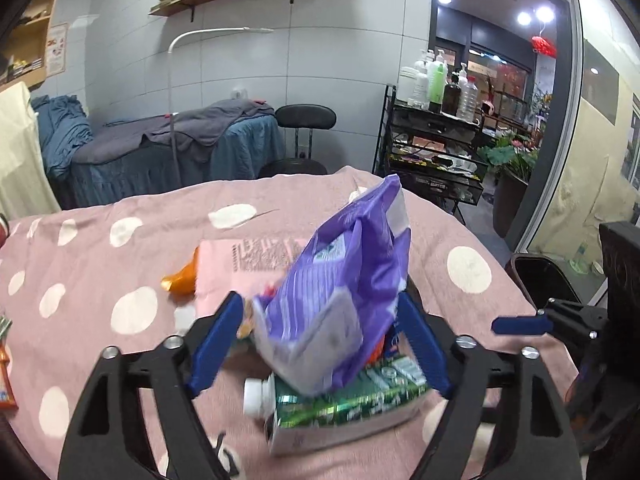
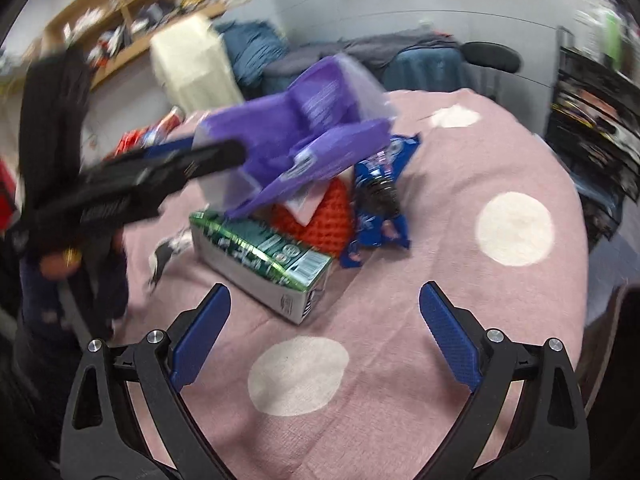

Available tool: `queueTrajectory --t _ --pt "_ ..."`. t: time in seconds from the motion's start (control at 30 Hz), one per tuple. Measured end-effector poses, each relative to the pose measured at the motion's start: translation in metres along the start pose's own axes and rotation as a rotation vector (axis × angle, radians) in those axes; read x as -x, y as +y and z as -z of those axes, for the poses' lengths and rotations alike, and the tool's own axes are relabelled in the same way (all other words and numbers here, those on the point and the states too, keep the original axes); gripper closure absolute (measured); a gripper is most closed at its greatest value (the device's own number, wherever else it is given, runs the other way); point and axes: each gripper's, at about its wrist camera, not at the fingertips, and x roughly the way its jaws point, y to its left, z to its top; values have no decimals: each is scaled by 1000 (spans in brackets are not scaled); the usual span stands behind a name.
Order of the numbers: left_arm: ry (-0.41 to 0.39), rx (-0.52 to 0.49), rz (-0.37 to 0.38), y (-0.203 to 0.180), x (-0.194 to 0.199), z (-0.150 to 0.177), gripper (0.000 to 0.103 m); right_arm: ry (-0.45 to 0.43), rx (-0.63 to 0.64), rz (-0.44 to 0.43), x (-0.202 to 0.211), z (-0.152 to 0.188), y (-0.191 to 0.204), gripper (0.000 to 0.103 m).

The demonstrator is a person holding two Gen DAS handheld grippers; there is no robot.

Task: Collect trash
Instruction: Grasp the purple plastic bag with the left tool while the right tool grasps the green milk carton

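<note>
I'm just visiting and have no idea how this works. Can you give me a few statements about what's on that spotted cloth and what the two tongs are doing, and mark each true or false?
1. The left tongs grip a purple bag. True.
2. The right tongs hold the green carton. False: they are open and empty, short of the carton.
3. The carton lies on its side on the pink spotted cloth. True.
4. The cloth's spots are black. False: they are white.
5. A blue snack wrapper lies beside the carton. True.
</note>
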Motion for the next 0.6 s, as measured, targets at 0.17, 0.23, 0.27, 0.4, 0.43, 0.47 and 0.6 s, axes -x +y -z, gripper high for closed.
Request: queueTrajectory --t 0.17,0.23,0.27,0.4,0.43,0.47,0.6 --pt "30 -29 7 -4 -15 -3 80 30 228 -46 -13 -11 19 10" --pt "3 -10 25 -3 -5 -1 84 35 293 -82 -17 -14 25 15" --pt "-21 8 30 0 4 0 86 43 320 -112 -21 -16 29 18" --pt "-99 87 28 13 35 -2 92 101 381 -190 -43 -26 40 27" --pt "-123 101 23 17 46 -1 92 113 387 -205 -48 -28 41 27" --pt "-145 112 16 20 55 -1 92 132 392 -220 -56 -32 41 28" --pt "-183 133 8 25 79 5 92 184 443 -275 -78 -43 46 29"
